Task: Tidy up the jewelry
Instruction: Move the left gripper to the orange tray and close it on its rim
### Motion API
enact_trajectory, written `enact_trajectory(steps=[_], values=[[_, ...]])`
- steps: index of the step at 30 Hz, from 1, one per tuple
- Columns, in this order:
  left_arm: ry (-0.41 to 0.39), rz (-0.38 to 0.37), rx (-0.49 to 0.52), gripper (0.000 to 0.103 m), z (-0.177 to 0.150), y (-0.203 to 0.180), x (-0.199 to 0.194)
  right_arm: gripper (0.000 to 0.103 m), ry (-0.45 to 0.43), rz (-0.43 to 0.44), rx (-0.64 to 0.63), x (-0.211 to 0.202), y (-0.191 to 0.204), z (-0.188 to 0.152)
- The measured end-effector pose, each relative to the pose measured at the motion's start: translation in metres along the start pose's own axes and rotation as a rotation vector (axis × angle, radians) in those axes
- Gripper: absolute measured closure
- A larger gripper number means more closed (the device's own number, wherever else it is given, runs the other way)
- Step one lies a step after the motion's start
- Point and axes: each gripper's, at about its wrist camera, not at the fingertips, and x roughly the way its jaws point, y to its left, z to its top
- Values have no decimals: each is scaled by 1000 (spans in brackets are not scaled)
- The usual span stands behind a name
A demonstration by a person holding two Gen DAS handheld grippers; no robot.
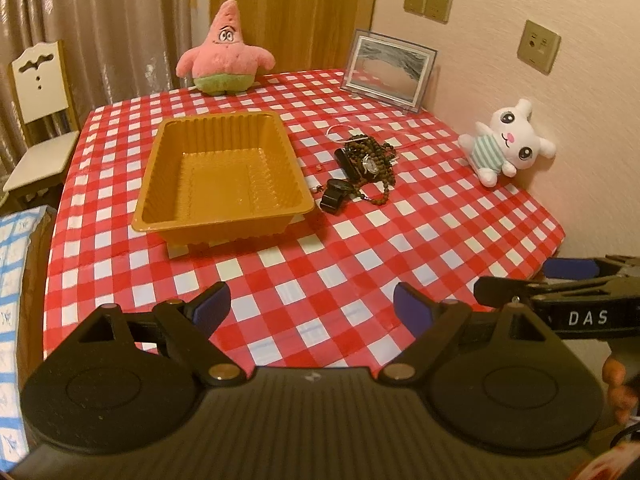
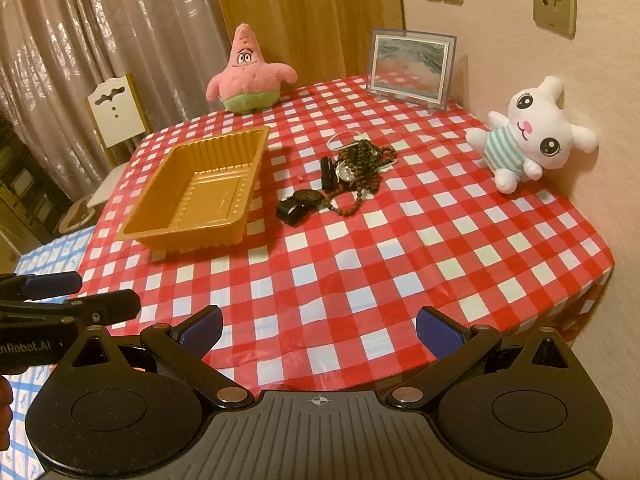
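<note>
On the checked table (image 1: 360, 240), the tray (image 1: 224, 178) sits empty; nothing is sorted yet. Beside it lie beads (image 1: 372, 152), 2 watches (image 1: 336, 192) and a tiny red piece (image 1: 318, 167). Left gripper (image 1: 312, 308) and right gripper (image 2: 318, 330) hover wide apart, holding nothing.

The heap of jewelry (image 1: 368, 160) is too tangled to count its pieces. A small red speck (image 2: 300, 178) beside it is too small to tell. The chair (image 1: 38, 120) is partly hidden by the table (image 1: 440, 240).
</note>
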Motion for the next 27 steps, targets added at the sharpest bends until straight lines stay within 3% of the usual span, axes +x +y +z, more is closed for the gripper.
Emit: enact_trajectory(steps=[8, 10, 15, 27], values=[[-24, 123, -116, 16, -5, 26, 21, 0, -22, 30, 14, 18, -12, -6], [-24, 152, -154, 21, -9, 39, 32, 0, -22, 24, 17, 22, -13, -7], [-88, 167, -296, 25, -9, 79, 55, 0, -23, 1, 44, 54, -20, -2], [-239, 226, -466, 34, 5, 130, 110, 0, -35, -33, 40, 111, -13, 29]])
